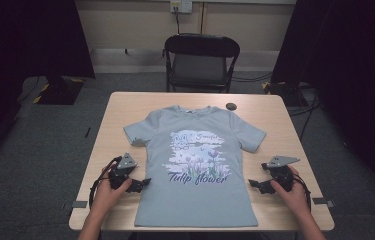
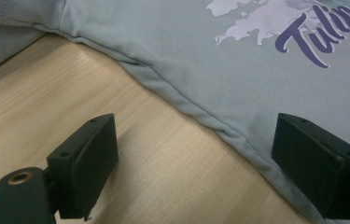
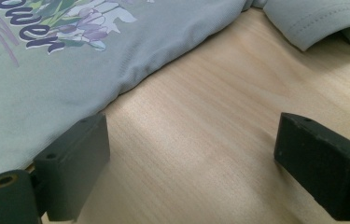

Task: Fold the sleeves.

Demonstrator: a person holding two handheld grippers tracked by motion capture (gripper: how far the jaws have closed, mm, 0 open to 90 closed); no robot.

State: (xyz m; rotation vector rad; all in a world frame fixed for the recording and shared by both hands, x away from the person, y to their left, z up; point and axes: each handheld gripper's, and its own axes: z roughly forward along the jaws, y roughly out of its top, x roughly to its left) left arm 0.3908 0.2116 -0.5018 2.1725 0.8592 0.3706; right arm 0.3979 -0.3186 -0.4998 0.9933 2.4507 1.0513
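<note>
A pale grey-green T-shirt (image 1: 197,165) lies spread flat, front up, on a light wooden table (image 1: 270,112), collar toward the far edge and hem near the person's edge. Print on the chest: a white patch with flowers, and beneath it the words "Tulip flower" in purple script. Both short sleeves are spread outward.

Left gripper (image 1: 144,183) — held in the person's left hand (image 1: 106,192), low over the table just beside the shirt's left side seam. Jaws stand wide apart, nothing between the pads. In the left gripper view (image 2: 196,163) the shirt's side edge runs diagonally across the gap; one jaw is over bare wood, the other over cloth at the seam (whether it touches the cloth I cannot tell).

Right gripper (image 1: 253,184) — held in the right hand (image 1: 292,192), just beside the shirt's right side seam, mirror of the left. Jaws likewise wide apart, gripping nothing. In the right gripper view (image 3: 191,163) one jaw sits at the shirt's edge, the other over bare tabletop; a sleeve cuff (image 3: 312,21) shows farther off.

Beyond the table: a black folding chair (image 1: 201,60). A small dark round object (image 1: 231,106) rests on the table by the collar.
</note>
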